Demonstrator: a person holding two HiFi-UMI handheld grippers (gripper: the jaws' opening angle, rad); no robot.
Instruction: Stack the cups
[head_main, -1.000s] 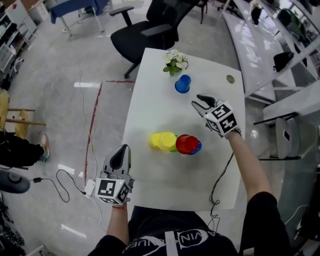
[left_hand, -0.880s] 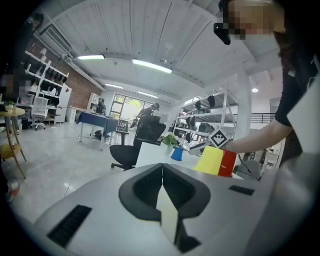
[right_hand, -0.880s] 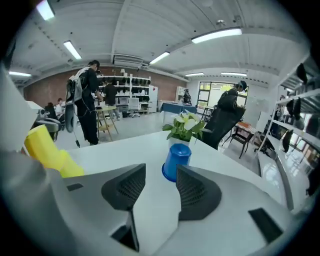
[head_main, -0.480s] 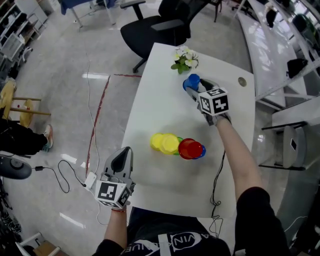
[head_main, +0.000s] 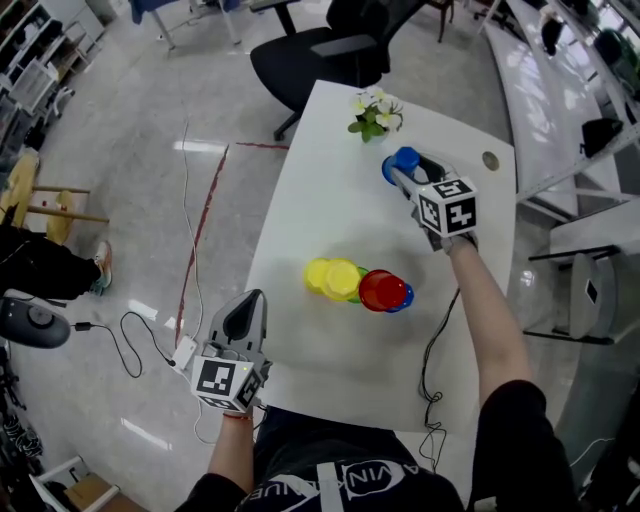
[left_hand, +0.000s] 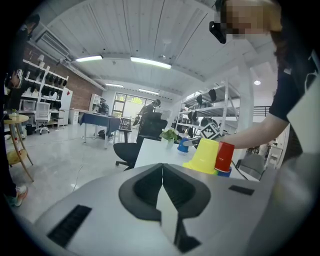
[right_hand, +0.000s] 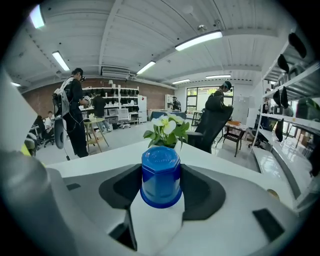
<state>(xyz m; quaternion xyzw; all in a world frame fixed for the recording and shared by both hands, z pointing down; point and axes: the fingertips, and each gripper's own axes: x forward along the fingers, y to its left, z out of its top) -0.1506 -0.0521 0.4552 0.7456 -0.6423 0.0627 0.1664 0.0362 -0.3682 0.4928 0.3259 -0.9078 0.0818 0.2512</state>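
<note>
Two sets of tongs are out, and only the right tongs are busy. Their jaws stand either side of the upturned blue cup at the far end of the worktop, just beside the flowers, and the pads look pressed on its walls. The left tongs hang shut and empty at the near left edge.

To do this well, I'd squeeze only enough to hold the thin wall without buckling it. Then lift straight up, clear of the flowers, and carry it to the yellow cup and red cup mid-worktop.

A second ago the right tongs were well short of the blue cup. They have since reached it, and the jaws have just been closing round it.
</note>
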